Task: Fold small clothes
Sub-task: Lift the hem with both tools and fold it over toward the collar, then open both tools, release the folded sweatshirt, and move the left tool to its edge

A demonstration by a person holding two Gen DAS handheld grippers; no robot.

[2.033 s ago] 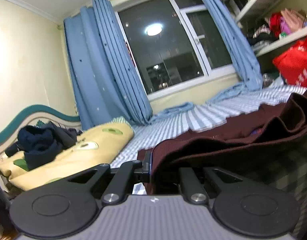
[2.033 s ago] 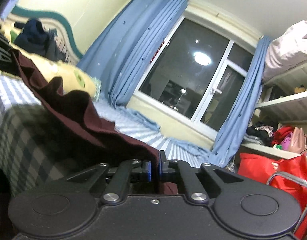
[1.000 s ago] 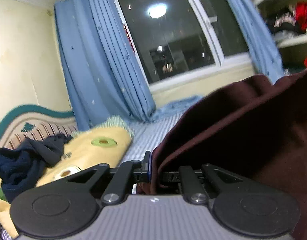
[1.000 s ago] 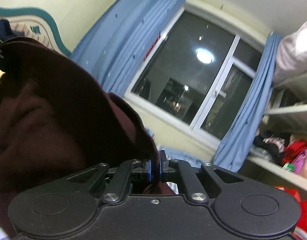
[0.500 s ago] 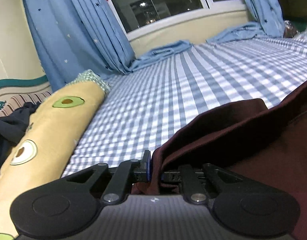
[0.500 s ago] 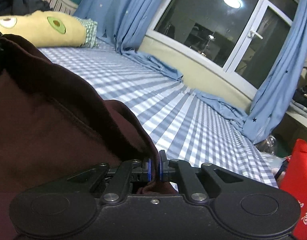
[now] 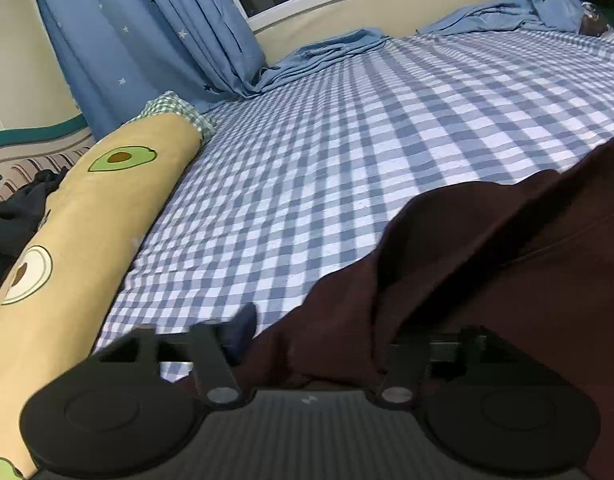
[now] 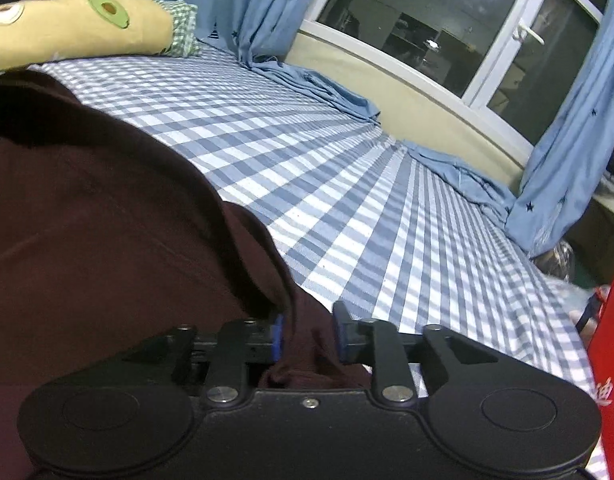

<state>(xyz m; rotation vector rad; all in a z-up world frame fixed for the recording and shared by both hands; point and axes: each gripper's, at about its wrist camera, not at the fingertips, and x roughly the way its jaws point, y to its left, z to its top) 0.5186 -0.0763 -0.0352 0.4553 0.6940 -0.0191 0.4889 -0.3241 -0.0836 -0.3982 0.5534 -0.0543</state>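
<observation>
Lying on the blue-and-white checked sheet, the dark maroon garment covers the near side of the bed, its rounded edge bulging toward the window end. The left gripper sits at that garment's near left edge; its jaws have just been opening and now stand wide apart, with maroon cloth bunched loosely between them and draped over the right finger, so no pad presses on it. The right gripper sits at the garment's near right edge; its jaws have also just been opening, and a gap shows between the blue pads with a fold of maroon cloth standing slack in it. Beside the garment's left edge, along the sheet, lies a long yellow avocado-print pillow. Beyond the garment, blue star-patterned curtains hang down to the sheet under the window. A red bag stands right of the garment, off the bed's edge.
</observation>
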